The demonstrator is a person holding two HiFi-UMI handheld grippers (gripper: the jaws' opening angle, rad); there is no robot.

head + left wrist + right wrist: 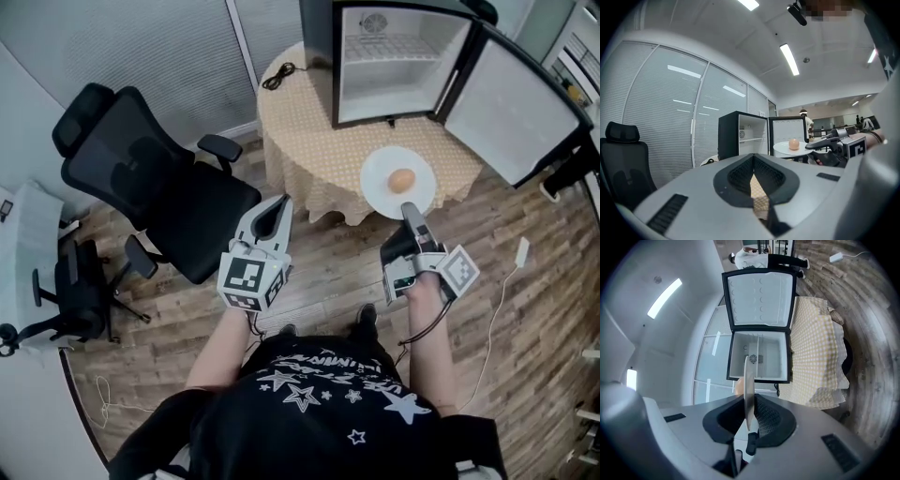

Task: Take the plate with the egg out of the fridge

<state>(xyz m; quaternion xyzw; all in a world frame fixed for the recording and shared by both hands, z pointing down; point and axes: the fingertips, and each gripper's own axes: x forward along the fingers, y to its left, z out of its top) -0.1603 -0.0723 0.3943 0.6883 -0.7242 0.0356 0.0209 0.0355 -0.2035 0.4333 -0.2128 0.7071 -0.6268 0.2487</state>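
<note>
Clearly your right gripper (410,210) pinches the plate (380,178) at its near rim, level, so the egg (401,180) beyond the fingers (413,221) cannot roll; left gripper (279,206) closed, empty

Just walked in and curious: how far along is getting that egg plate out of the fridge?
Done: the plate with the egg is outside the fridge, whose inside looks bare. In hand: the right tool grips the plate's rim, holding it up. Remaining: probably setting it down; the fridge door stands open.
</note>
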